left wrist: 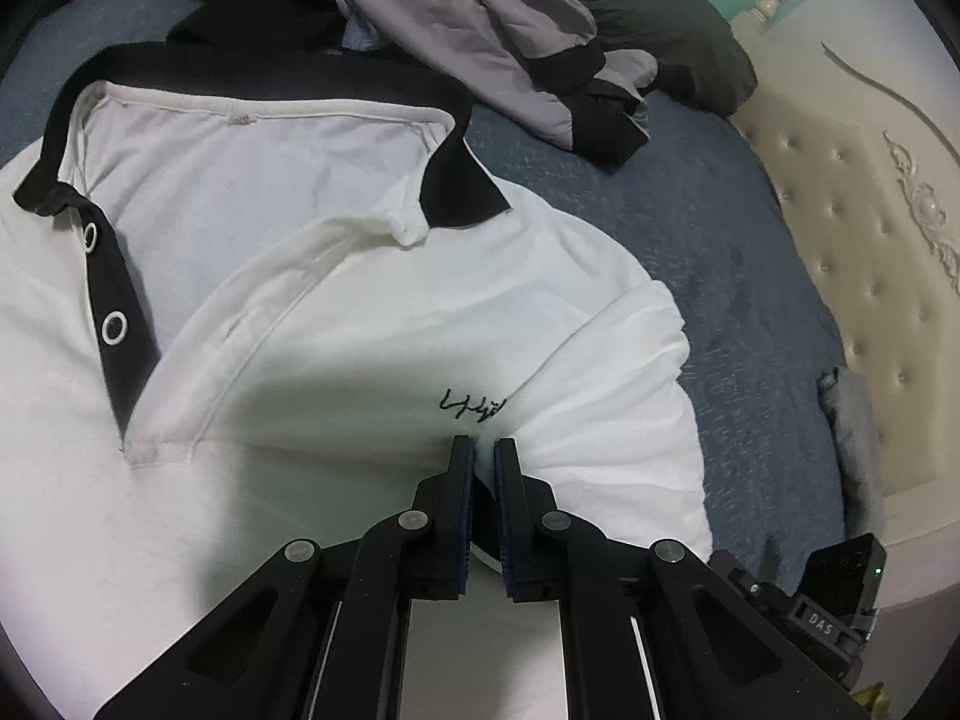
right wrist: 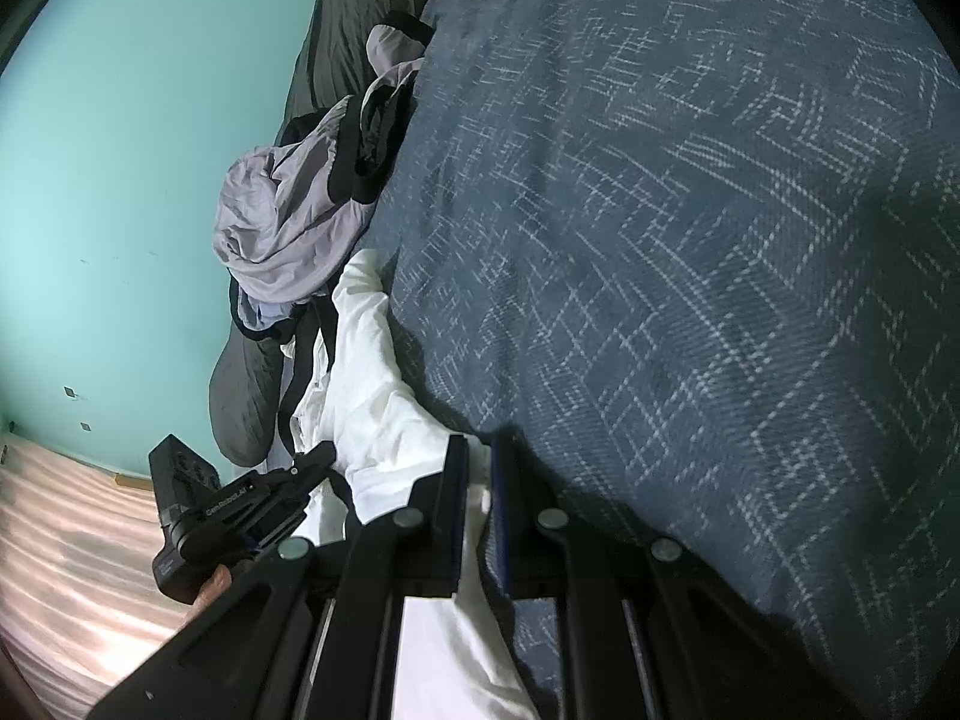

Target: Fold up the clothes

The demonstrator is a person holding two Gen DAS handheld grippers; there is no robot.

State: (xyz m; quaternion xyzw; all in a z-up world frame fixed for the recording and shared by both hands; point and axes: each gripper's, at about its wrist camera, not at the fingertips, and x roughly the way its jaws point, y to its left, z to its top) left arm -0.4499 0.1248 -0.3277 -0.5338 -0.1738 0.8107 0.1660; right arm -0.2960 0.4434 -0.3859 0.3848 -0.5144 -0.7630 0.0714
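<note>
A white polo shirt [left wrist: 372,300] with a black collar [left wrist: 282,69] and a black button placket lies front-up on the blue bedspread [left wrist: 708,228]. My left gripper [left wrist: 485,443] is shut on a bunched fold of the shirt just below a small black embroidered script [left wrist: 474,408]. In the right wrist view the shirt [right wrist: 372,396] runs as a crumpled white strip along the bedspread [right wrist: 720,240]. My right gripper [right wrist: 477,443] is shut on its white cloth, which passes between the fingers. The left gripper [right wrist: 318,457] shows at lower left there.
A heap of grey-lilac and black clothes [left wrist: 480,30] sits behind the collar, with a dark grey pillow [left wrist: 660,18] beyond. A cream tufted headboard [left wrist: 870,210] borders the bed on the right. A pale blue cloth [left wrist: 846,420] lies by it. A turquoise wall [right wrist: 120,180] stands behind.
</note>
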